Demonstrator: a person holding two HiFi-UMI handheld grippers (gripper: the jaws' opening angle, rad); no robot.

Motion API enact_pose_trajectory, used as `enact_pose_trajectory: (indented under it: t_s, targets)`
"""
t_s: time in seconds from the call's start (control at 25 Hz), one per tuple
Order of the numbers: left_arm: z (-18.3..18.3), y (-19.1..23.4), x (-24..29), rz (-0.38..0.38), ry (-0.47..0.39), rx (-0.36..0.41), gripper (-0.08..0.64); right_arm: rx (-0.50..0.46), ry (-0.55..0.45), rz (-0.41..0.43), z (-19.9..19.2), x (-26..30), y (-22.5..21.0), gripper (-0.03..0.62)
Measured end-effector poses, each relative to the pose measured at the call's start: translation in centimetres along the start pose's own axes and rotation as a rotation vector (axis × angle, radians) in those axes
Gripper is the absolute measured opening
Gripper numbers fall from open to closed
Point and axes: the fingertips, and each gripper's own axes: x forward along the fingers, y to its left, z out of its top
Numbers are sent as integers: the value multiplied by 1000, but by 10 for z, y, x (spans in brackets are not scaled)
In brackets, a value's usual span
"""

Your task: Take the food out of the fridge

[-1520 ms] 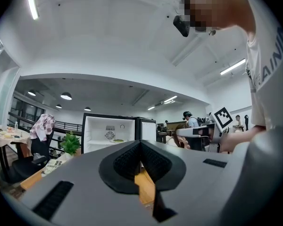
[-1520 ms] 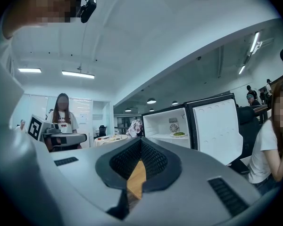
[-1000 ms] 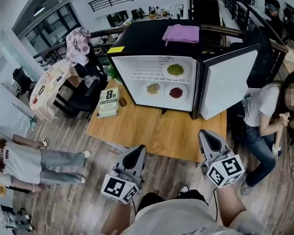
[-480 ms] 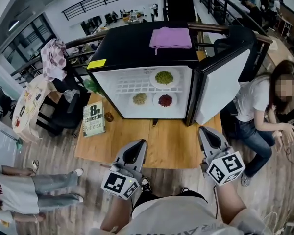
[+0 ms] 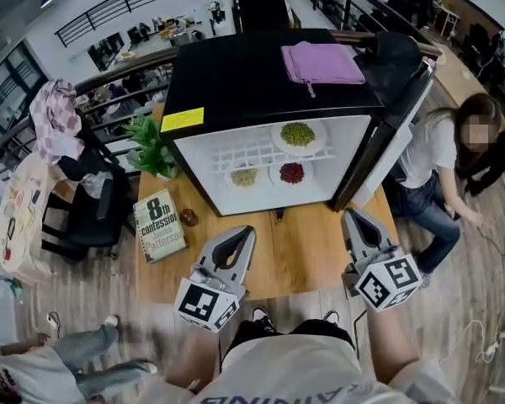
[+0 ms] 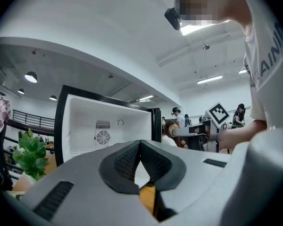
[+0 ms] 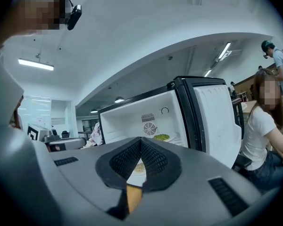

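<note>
Both grippers are closed and hold nothing: the left gripper [image 5: 244,236] and the right gripper [image 5: 352,219] each have their jaws pressed together at the tips. They point level toward the black mini fridge with white inside [image 5: 261,74], whose door [image 5: 385,146] stands open at the right. One second ago the two grippers were over the floor before the light wooden table [image 5: 303,247]; now their tips are above the table's near edge, closer to the fridge, and the jaws are closed as before. The food has not moved. The white plate of green food [image 5: 298,135] lies on the upper wire shelf, and the plate of pale yellow food [image 5: 244,177] and the plate of red food [image 5: 292,172] lie side by side below it. A folded purple cloth [image 5: 321,62] rests on top of the fridge. On the table, left of the fridge, lies a green paperback book [image 5: 158,225], with a leafy green plant [image 5: 148,146] behind it that the first earlier frame hardly showed.
</note>
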Motion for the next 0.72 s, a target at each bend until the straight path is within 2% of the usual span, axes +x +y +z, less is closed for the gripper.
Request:
enact_pose_trajectory:
  t_s: [0.24, 0.44, 0.72]
  targets:
    - [0, 10, 6, -81, -7, -14, 8, 169, 3, -63, 0, 21, -1, 18]
    - [9, 7, 9, -85, -23, -11, 8, 282, 21, -79, -3, 32, -4, 20]
    - [13, 8, 11, -83, -31, -5, 8, 552, 22, -76, 0, 66, -18, 21]
